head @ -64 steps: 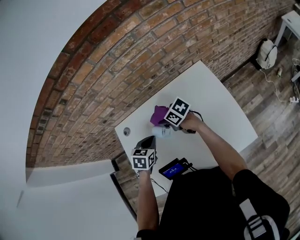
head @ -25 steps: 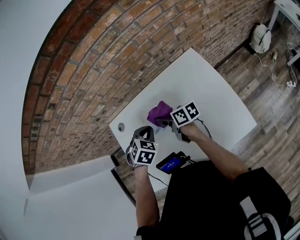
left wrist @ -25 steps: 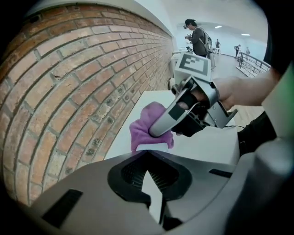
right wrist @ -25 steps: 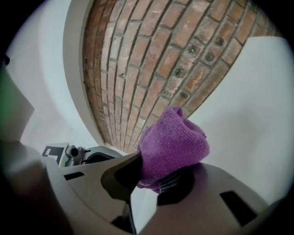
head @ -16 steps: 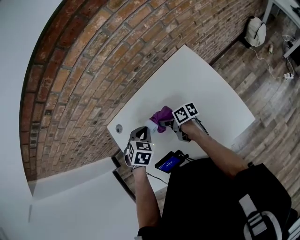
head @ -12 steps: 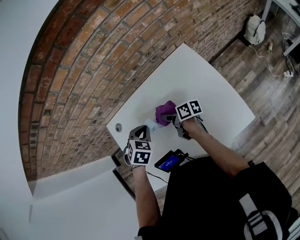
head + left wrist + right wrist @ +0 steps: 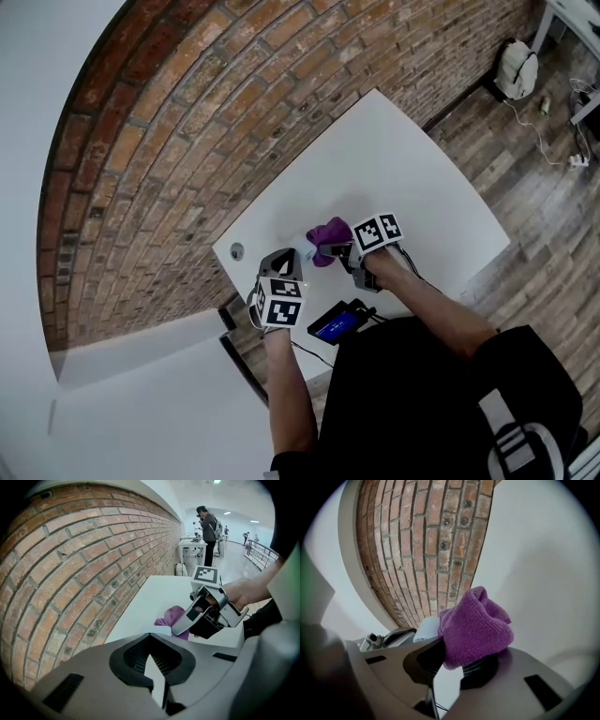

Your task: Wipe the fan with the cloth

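Right gripper (image 7: 453,665) is pinching a fluffy purple cloth (image 7: 476,625) beside a small pale fan (image 7: 425,629); left gripper (image 7: 154,660) is pressing its jaws together. Only its view is showing distant people (image 7: 207,524).

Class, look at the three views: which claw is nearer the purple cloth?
Right. The right claw is shut on the purple cloth, which bunches out beyond its jaws. The left claw sits apart from the cloth, toward the near edge of the table.

Head view: high, steeply down on table (image 7: 412,159). Gripper views: low, close, facing each other; all three share cloth (image 7: 476,625).
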`<action>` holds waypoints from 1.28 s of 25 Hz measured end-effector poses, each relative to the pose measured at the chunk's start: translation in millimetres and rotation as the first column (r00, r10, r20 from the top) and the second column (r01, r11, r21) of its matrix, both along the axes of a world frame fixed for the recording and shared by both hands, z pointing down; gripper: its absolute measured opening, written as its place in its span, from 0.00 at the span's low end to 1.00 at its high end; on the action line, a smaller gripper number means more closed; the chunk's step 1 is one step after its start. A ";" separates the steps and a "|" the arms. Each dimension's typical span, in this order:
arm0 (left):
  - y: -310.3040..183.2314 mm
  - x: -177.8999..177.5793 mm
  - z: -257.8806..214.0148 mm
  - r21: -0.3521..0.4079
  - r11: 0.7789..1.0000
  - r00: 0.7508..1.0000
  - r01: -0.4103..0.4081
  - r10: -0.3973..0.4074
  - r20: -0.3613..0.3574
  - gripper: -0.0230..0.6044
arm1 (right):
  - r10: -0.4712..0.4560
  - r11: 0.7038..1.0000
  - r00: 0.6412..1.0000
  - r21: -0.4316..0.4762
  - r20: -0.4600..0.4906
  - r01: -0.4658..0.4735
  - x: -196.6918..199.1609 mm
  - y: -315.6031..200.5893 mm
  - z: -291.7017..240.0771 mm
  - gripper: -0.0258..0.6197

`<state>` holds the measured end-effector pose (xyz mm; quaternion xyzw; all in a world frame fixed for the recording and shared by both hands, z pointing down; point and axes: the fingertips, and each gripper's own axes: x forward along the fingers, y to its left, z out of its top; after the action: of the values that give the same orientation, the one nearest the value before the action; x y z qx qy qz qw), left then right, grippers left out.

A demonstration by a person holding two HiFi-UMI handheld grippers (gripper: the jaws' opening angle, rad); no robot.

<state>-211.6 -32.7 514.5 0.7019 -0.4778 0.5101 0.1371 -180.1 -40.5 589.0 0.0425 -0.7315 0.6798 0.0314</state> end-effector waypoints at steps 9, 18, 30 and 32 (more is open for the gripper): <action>1.2 1.2 0.5 0.008 1.000 1.000 0.004 -0.004 0.002 0.02 | -0.049 0.999 0.948 -0.005 -0.314 0.050 7.0 1.4 81.1 0.15; -1.4 -1.6 -0.5 0.012 1.000 1.000 0.002 -0.002 0.003 0.02 | 0.045 0.999 0.999 0.030 -0.026 -0.044 6.0 -9.8 -15.6 0.15; 0.1 -1.0 0.7 0.023 1.000 1.000 0.016 -0.016 -0.012 0.02 | -0.128 0.985 0.930 0.067 -0.345 0.161 5.1 6.1 76.9 0.15; -0.2 -1.0 0.5 0.027 0.999 1.000 0.018 -0.017 -0.016 0.02 | -0.078 0.983 0.942 0.135 -0.326 0.128 9.2 -14.7 57.1 0.15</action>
<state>-212.6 -32.9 515.0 0.7035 -0.4897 0.4969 0.1358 -171.0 -55.3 646.1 0.1156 -0.7683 0.6029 0.1815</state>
